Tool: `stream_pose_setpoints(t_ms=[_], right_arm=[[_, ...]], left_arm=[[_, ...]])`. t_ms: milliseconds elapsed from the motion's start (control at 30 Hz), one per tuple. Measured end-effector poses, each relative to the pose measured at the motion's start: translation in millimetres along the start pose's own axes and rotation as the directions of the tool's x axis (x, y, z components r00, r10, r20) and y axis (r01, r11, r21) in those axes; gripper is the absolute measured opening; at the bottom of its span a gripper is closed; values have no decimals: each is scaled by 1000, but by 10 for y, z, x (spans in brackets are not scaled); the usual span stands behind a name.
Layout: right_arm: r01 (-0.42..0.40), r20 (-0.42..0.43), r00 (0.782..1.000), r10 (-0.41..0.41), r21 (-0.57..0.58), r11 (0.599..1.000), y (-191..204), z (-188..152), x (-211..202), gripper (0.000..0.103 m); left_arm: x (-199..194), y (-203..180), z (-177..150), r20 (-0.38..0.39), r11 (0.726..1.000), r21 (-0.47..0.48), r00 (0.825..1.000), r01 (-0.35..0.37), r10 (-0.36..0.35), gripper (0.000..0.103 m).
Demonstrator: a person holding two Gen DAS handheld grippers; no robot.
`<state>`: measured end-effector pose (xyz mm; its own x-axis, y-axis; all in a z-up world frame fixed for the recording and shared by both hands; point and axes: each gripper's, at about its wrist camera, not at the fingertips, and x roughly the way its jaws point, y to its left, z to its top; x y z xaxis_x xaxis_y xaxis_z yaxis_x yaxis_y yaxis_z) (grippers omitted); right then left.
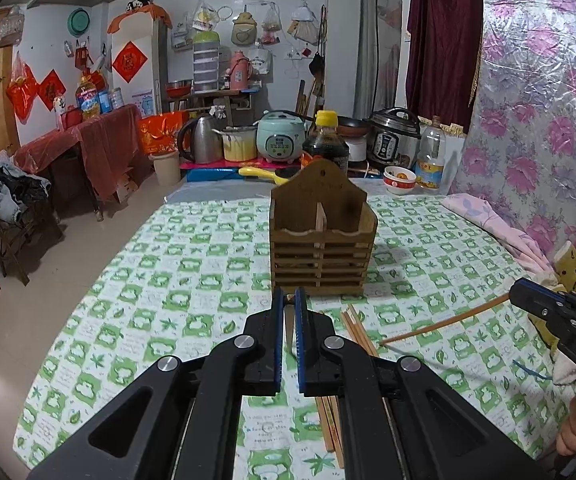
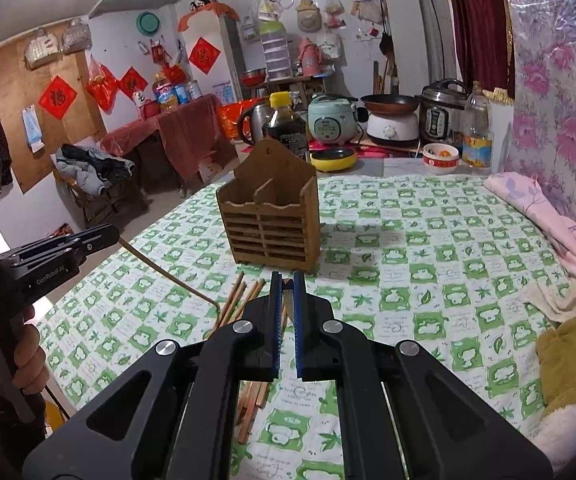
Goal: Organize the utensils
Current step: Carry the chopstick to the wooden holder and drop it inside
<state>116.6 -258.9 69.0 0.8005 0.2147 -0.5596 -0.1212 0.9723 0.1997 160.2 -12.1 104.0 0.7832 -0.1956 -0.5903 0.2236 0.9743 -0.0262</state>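
Left wrist view: right gripper pinches one chopstick; left gripper pinches another. Loose chopsticks lie on cloth before wooden holder.

Support: bed covered by a green-and-white checked sheet with leaf and cloud print.
On it: wooden slatted utensil holder, two compartments, upright near the middle.
Loose wooden chopsticks lie flat in a bundle just in front of the holder, apart from it.
Pink floral folded cloth along the right edge by the wall.
Yellow-green plush toy at the near right edge.
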Motion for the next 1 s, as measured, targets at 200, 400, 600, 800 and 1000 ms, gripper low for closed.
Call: stream_pose_setpoints(t_ms=[200,400,600,800,1000], right_arm=[[-8,45,999,9,-18,1000,82,281,19,6],[-19,120,992,23,-30,999,169,633,39,6],[-12,233,972,19,-30,999,237,994,79,6],[-10,341,940,14,-12,1000,286,1273,133,6],[-4,366,931,-2,15,1000,252,1380,397,6]], left_arm=[[-21,-68,324,46,1000,15,999,4,-4,6],[-94,-119,788,127,1000,12,992,20,-22,6],[-57,-167,1194,214,1000,-5,977,8,-7,6],[84,-195,1429,264,1000,-28,964,1,6,6],[370,-192,1519,303,998,-47,952,-35,47,6]])
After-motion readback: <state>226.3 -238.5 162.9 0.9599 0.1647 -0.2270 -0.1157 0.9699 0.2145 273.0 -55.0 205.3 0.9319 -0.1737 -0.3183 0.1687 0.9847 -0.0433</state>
